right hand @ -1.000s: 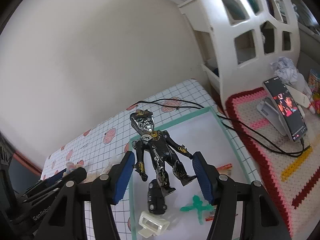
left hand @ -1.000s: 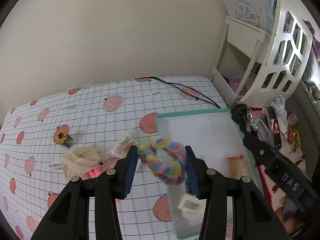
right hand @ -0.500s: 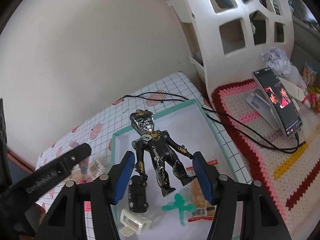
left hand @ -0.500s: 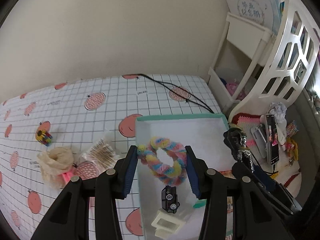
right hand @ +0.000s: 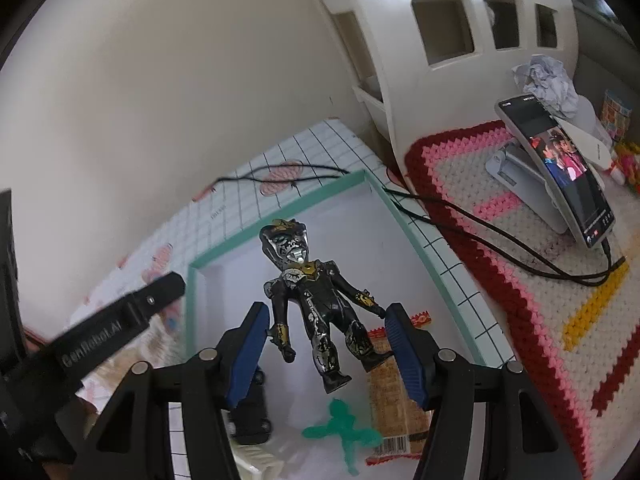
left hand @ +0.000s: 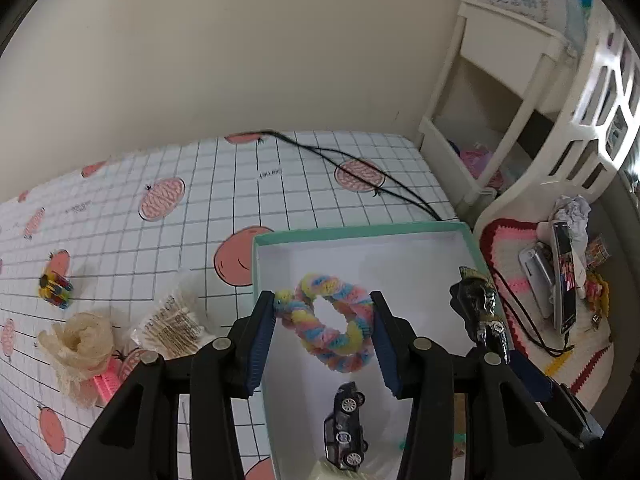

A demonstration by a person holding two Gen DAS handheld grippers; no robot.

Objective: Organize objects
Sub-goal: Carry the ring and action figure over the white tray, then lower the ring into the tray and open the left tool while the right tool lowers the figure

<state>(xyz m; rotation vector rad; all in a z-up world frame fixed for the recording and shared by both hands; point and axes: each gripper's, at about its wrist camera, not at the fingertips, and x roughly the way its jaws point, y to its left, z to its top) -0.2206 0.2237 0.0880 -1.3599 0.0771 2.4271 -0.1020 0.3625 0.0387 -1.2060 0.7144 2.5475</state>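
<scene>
The box [left hand: 404, 240], teal-rimmed and white inside, sits at the right edge of the tabletop [left hand: 200, 208]. It already holds a toy car [left hand: 346, 424], a snack pack [right hand: 390, 392] and a green figure [right hand: 344, 434] at its near end.

The right gripper [right hand: 324, 344] hangs over the box, jaws closed on the arms of a black figure [right hand: 316, 300], head pointing to the far wall. The left gripper [left hand: 324, 332] hangs over the box's left side, jaws closed on a rainbow ring [left hand: 330, 322].

Step in hand, as judged: deposit both items in the box.
- Lower each gripper toward the bare floor at the far half of the box, away from the car and snack pack.
- Keep the two grippers apart; the right one shows close beside the left in the left view.
- Open the jaws only when the item is low; the ring is soft and may cling to a pad.

Height above the box floor cannot be told reliably through the fisheye.

A lace scrunchie [left hand: 78, 340], a wrapped packet [left hand: 172, 324] and a small flower clip [left hand: 56, 286] remain on the tabletop left of the box.
</scene>
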